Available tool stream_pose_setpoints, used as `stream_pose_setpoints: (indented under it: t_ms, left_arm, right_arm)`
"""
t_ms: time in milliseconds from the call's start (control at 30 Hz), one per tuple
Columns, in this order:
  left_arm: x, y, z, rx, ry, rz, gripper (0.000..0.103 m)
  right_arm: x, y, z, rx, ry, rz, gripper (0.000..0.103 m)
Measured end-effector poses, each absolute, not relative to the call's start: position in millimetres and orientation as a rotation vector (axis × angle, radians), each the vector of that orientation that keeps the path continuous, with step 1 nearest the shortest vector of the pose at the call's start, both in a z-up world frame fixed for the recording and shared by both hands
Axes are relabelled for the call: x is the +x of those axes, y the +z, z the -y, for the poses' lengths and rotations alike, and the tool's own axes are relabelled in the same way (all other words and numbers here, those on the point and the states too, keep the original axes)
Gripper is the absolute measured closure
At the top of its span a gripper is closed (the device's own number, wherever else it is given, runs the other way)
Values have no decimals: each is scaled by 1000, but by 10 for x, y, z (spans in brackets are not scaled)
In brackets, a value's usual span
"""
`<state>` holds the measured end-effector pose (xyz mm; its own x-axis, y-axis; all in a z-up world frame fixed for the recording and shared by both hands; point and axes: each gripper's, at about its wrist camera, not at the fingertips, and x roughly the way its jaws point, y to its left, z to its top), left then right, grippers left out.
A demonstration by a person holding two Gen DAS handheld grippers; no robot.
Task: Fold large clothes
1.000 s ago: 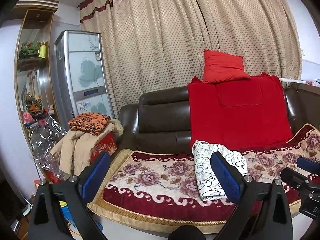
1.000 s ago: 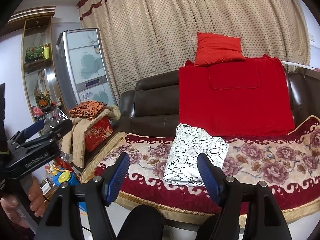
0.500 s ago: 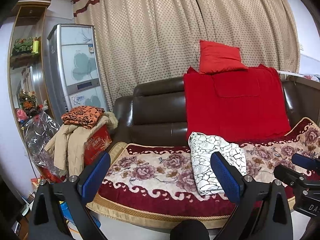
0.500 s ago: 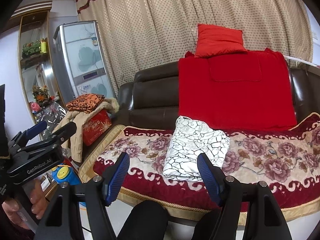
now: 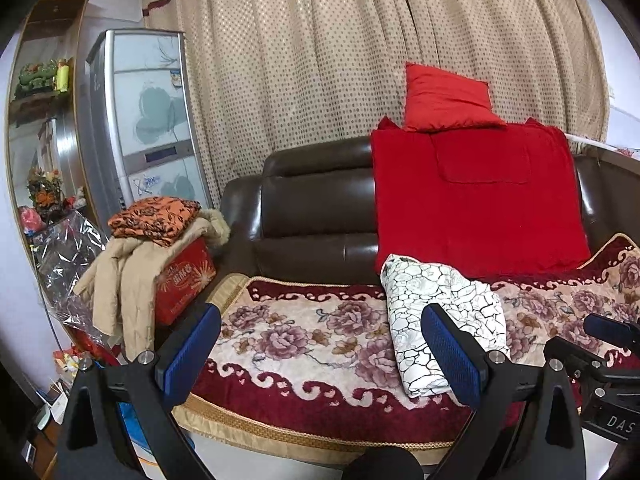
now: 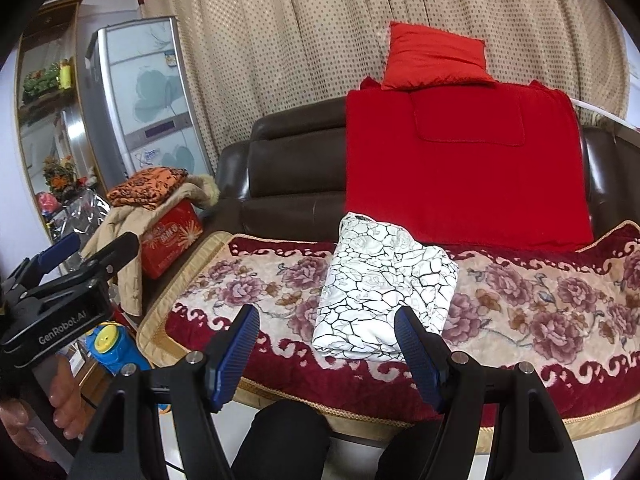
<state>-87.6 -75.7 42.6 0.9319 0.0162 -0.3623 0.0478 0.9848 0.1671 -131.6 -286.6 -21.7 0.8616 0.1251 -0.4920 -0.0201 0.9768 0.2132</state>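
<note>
A folded white garment with a black crackle pattern (image 5: 438,316) lies on the floral sofa cover (image 5: 304,340); it also shows in the right wrist view (image 6: 384,284). My left gripper (image 5: 320,348) is open and empty, held in front of the sofa's edge, left of the garment. My right gripper (image 6: 326,352) is open and empty, just in front of the garment's near edge. The right gripper also shows at the right edge of the left wrist view (image 5: 600,344), and the left gripper shows at the left of the right wrist view (image 6: 76,252).
A brown leather sofa (image 5: 316,212) carries a red blanket (image 5: 476,200) and a red pillow (image 5: 444,96). A red box (image 5: 184,284) with a beige coat and an orange folded cloth (image 5: 154,216) stands to its left. A tall silver cabinet (image 5: 140,120) and a dotted curtain (image 5: 320,52) stand behind.
Both grippers have drifted slightly nearer the sofa and to the left; the garment sits a little larger in both views. Both stay open and empty.
</note>
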Motion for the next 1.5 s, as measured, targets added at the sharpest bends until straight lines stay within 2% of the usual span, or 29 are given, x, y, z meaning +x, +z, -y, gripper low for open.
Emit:
stream_pose_setpoints:
  t_ms: [400,667,1500]
  left_arm:
    - [-423,199,894,175,2,-431,3]
    - [-236,14,1016,203,-17,-466,3]
    - [-292,-127,712,145,9,-491,3]
  right_arm:
    - [-928,-359,3050,247,3,-503,29]
    - [-739,-572,3084,258,2,-555,29]
    - [-765,-673,2722,198,24,-606,29]
